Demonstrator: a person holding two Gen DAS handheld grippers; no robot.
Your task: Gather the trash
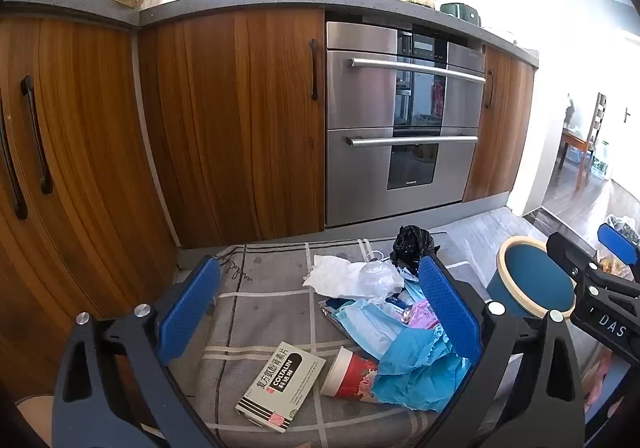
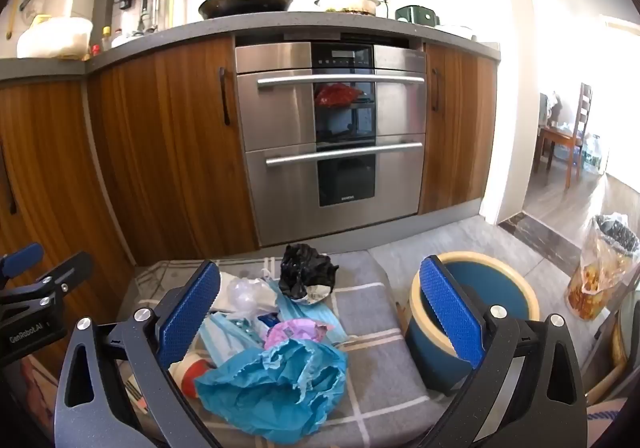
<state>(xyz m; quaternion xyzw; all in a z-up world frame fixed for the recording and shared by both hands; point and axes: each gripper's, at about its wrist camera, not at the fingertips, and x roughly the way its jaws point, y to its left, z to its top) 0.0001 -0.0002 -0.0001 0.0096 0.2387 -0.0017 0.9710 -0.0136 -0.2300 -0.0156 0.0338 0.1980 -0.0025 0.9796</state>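
A heap of trash lies on a grey checked mat (image 1: pixel 256 312): a medicine box (image 1: pixel 282 384), a red paper cup (image 1: pixel 352 372), crumpled blue paper (image 1: pixel 420 368) (image 2: pixel 276 384), blue face masks (image 1: pixel 364 320), white tissue (image 1: pixel 344 276) and a black bag (image 1: pixel 412 244) (image 2: pixel 306 272). A blue bin with a cream rim (image 1: pixel 536 280) (image 2: pixel 476 304) stands to the right of the mat. My left gripper (image 1: pixel 320 308) is open above the heap, holding nothing. My right gripper (image 2: pixel 320 312) is open above the heap's right side and is empty.
Wooden cabinet doors (image 1: pixel 240 119) and a steel oven (image 1: pixel 400 119) stand behind the mat. A clear plastic bag of food waste (image 2: pixel 600 272) sits at the far right. A doorway to a room with a chair (image 2: pixel 580 135) opens at the right.
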